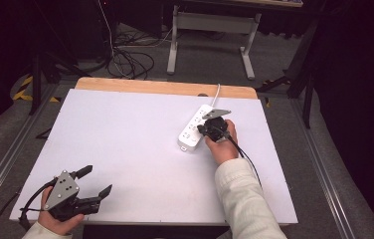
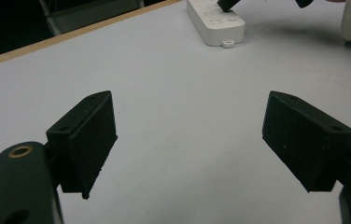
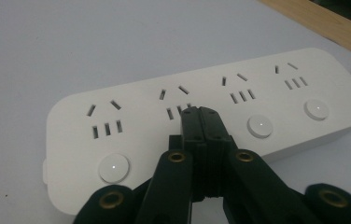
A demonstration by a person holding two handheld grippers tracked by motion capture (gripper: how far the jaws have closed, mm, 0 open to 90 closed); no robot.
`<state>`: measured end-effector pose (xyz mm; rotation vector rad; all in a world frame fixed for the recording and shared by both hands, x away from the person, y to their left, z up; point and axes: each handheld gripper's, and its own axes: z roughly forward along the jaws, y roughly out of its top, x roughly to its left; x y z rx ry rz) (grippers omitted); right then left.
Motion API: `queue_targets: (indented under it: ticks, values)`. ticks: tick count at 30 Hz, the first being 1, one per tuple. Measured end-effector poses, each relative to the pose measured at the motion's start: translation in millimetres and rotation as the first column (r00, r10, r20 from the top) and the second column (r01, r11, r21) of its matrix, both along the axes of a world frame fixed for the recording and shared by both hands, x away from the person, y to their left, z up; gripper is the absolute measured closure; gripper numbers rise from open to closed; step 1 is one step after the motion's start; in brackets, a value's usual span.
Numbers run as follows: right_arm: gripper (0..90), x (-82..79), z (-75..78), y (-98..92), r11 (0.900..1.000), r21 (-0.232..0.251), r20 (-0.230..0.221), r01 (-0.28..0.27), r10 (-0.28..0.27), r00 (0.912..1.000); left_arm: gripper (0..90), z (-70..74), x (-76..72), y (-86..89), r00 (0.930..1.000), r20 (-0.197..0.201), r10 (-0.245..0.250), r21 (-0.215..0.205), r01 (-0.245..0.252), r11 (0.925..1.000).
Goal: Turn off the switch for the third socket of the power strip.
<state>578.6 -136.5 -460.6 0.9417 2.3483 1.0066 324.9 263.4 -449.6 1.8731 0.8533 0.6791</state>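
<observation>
The right claw [image 3: 200,112], its two black jaws pressed together with nothing between them, is sitting closest to the lens in the right gripper view, its joined tip hovering over or touching the white plastic four-socket power strip [image 3: 131,116]; I cannot tell which. The tip is lying at the second socket group from the strip's near end, where a round white switch button would be, like the one showing beside it [image 3: 260,126]. The strip is lying on the white worktop [image 1: 125,144] toward its far right, its long axis running from near-left to far-right, cord trailing off the far edge. The left claw [image 1: 95,180], jaws spread wide and holding nothing, is resting at the near left corner, well apart from the strip. The right hand [image 1: 223,142] is plainly the nearer, so any press would likely go straight down.
</observation>
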Motion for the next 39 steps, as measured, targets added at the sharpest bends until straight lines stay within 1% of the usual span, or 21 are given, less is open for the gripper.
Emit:
queue_targets:
  ticks: [2, 3, 6, 10, 12, 16, 20, 26, 30, 34, 35, 36, 37, 38, 39]
  values:
    - [90.0, -0.3, -0.4, 0.0, 1.0, 0.0, 0.004, 0.002, -0.002, 1.0, 17.9, -0.3, -0.1, -0.4, 1.0, -0.004, 0.001, -0.006, -0.001, 1.0]
    - [90.0, -0.4, -0.3, -0.1, 1.0, 0.001, 0.002, 0.003, -0.003, 1.0, 17.9, -0.1, 0.4, 0.2, 1.0, 0.002, -0.001, 0.004, 0.001, 1.0]
    - [90.0, -0.4, -0.2, 0.0, 1.0, 0.0, 0.001, 0.005, -0.005, 1.0, 17.9, 0.0, 0.4, 0.0, 1.0, 0.003, -0.001, 0.005, 0.001, 1.0]
    - [90.0, -3.1, -0.8, 3.0, 1.0, -0.024, 0.025, 0.01, -0.01, 0.9996, 17.9, -0.1, 0.3, -0.1, 1.0, 0.002, 0.003, 0.003, -0.003, 1.0]
    - [90.0, -3.3, -1.0, 2.9, 1.0, -0.025, 0.027, 0.009, -0.008, 0.9996, 17.9, -0.1, 0.4, 0.1, 1.0, 0.003, 0.002, 0.005, -0.002, 1.0]
    - [90.0, -3.5, -1.9, 1.9, 1.0, -0.003, 0.021, 0.019, -0.019, 0.9996, 17.9, -0.4, 0.4, -0.2, 1.0, 0.001, 0.002, 0.004, -0.002, 1.0]
    - [90.0, -4.1, -2.5, 1.9, 1.0, 0.003, 0.023, 0.025, -0.025, 0.9994, 17.9, -0.6, 1.0, -0.3, 1.0, -0.001, 0.001, 0.006, -0.001, 1.0]
    - [90.0, -4.9, -2.5, 4.7, 0.999, -0.014, 0.02, 0.04, -0.04, 0.999, 17.9, -0.6, 0.8, -1.0, 1.0, 0.001, -0.002, 0.01, 0.001, 1.0]
    - [90.0, -5.0, -2.0, 5.7, 0.999, -0.024, 0.027, 0.038, -0.037, 0.999, 17.9, -0.7, 0.7, -0.8, 1.0, -0.002, 0.0, 0.008, 0.0, 1.0]
    - [90.0, -4.8, -2.0, 4.4, 0.999, -0.004, 0.019, 0.046, -0.046, 0.9988, 17.9, -0.5, 0.9, -0.4, 1.0, -0.001, 0.001, 0.008, -0.001, 1.0]
    - [90.0, -5.4, -0.9, 3.8, 0.999, 0.018, 0.037, 0.035, -0.036, 0.9987, 17.9, -0.5, 1.0, -0.4, 1.0, -0.002, 0.001, 0.007, -0.001, 1.0]
    - [90.0, -6.5, 0.2, 4.2, 0.999, 0.015, 0.026, 0.037, -0.038, 0.9989, 17.9, -0.6, 1.1, -0.5, 1.0, -0.002, 0.0, 0.005, 0.0, 1.0]
    - [90.0, -6.5, 0.2, 4.2, 0.999, 0.015, 0.026, 0.037, -0.038, 0.9989, 17.9, -0.6, 1.3, -0.6, 1.0, -0.002, 0.0, 0.006, 0.0, 1.0]
    - [87.4, -7.3, 0.8, 3.8, 0.999, 0.027, 0.02, 0.041, -0.042, 0.9989, 17.9, -0.7, 1.5, -0.7, 1.0, -0.003, -0.001, 0.006, 0.001, 1.0]
    - [86.5, -8.3, 2.1, 3.3, 0.997, 0.053, 0.028, 0.049, -0.05, 0.9984, 17.9, -0.7, 1.5, -0.8, 1.0, -0.005, -0.001, 0.005, 0.001, 1.0]
